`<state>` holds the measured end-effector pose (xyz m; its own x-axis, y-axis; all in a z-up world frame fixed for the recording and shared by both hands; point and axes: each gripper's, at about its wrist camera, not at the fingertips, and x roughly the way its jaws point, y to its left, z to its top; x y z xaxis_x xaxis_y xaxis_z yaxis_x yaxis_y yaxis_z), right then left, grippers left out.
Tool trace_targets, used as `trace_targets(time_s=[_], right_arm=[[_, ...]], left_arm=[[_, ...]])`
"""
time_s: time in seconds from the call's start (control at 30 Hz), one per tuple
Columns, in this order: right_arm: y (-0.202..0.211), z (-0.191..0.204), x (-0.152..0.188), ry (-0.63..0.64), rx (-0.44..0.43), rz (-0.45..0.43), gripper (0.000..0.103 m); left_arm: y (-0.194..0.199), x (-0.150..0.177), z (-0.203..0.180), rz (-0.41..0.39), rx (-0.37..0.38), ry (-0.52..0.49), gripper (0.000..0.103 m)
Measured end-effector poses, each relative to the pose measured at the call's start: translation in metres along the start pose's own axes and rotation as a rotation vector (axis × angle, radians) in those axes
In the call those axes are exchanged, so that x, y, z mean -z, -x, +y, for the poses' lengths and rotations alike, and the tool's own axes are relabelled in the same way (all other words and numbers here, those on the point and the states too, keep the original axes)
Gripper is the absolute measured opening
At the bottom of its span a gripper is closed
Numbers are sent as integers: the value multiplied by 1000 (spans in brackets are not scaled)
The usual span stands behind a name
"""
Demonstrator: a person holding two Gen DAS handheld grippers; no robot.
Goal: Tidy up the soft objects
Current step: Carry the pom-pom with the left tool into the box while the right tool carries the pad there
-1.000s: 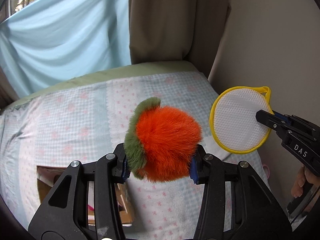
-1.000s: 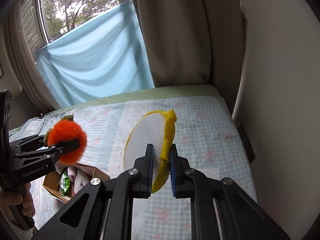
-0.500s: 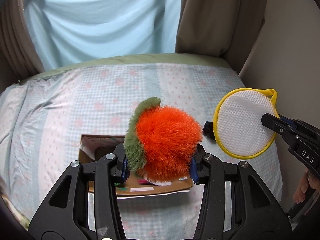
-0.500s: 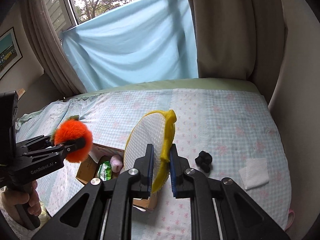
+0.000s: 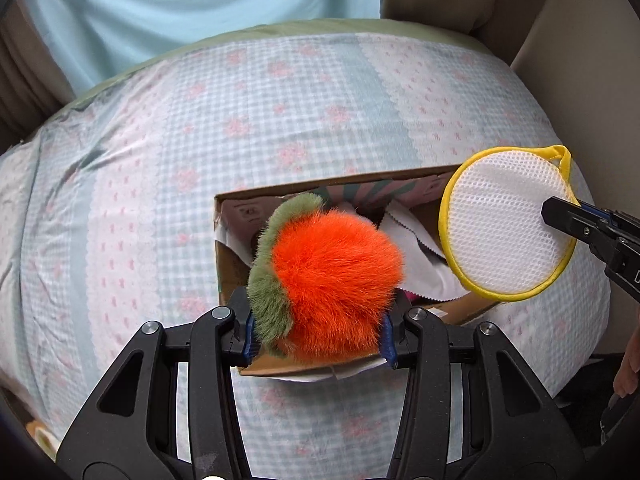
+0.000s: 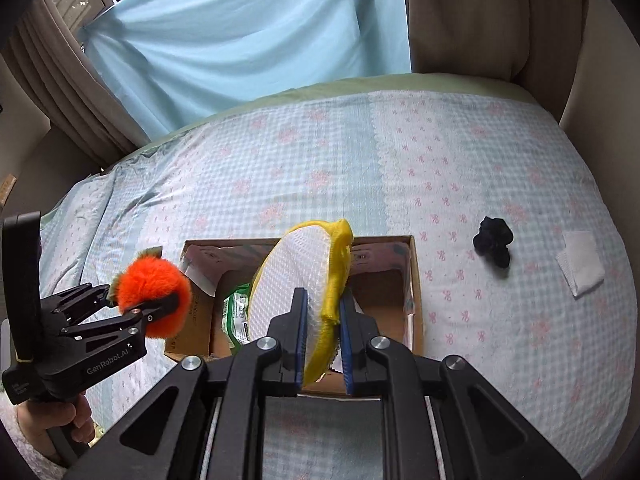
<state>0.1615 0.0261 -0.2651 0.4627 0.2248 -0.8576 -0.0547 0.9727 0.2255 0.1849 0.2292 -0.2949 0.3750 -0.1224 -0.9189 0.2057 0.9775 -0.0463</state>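
Observation:
My left gripper (image 5: 318,330) is shut on a fluffy orange ball with a green tuft (image 5: 332,276) and holds it over the near left part of an open cardboard box (image 5: 226,280); it also shows in the right wrist view (image 6: 154,298). My right gripper (image 6: 322,320) is shut on a round white mesh pad with a yellow rim (image 6: 296,280), held on edge over the box (image 6: 416,280). In the left wrist view the pad (image 5: 502,226) hangs over the box's right end. The box holds a white cloth (image 5: 416,248) and a green packet (image 6: 236,316).
The box sits on a bed with a pale blue checked cover (image 6: 320,168). A black soft object (image 6: 494,240) and a folded white cloth (image 6: 580,268) lie on the bed right of the box. Curtains (image 6: 248,28) hang behind; a wall stands at the right.
Both grippers have tilted down and moved over the box, still holding their objects. The box now lies right under the orange ball and the mesh pad.

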Motion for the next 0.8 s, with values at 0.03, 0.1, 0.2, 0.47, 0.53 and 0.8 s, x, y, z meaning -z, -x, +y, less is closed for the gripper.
trace_targets(time_s=[0.03, 0.1, 0.2, 0.47, 0.53, 0.8], right_arm=[[-7, 3, 1, -4, 6, 16, 13], [-19, 7, 3, -7, 19, 43, 13], [-35, 9, 3, -10, 30, 76, 13], [-86, -9, 0, -58, 24, 159, 13], [-96, -13, 0, -66, 20, 171, 13], [-129, -18, 1, -62, 17, 266, 92]], left_arm=[[-6, 1, 1, 7, 10, -7, 41], [-14, 4, 2, 20, 32, -16, 41], [-27, 4, 2, 50, 43, -30, 41], [-78, -8, -8, 113, 32, -75, 41], [-88, -11, -12, 123, 32, -96, 41], [-95, -14, -23, 110, 20, -156, 103]])
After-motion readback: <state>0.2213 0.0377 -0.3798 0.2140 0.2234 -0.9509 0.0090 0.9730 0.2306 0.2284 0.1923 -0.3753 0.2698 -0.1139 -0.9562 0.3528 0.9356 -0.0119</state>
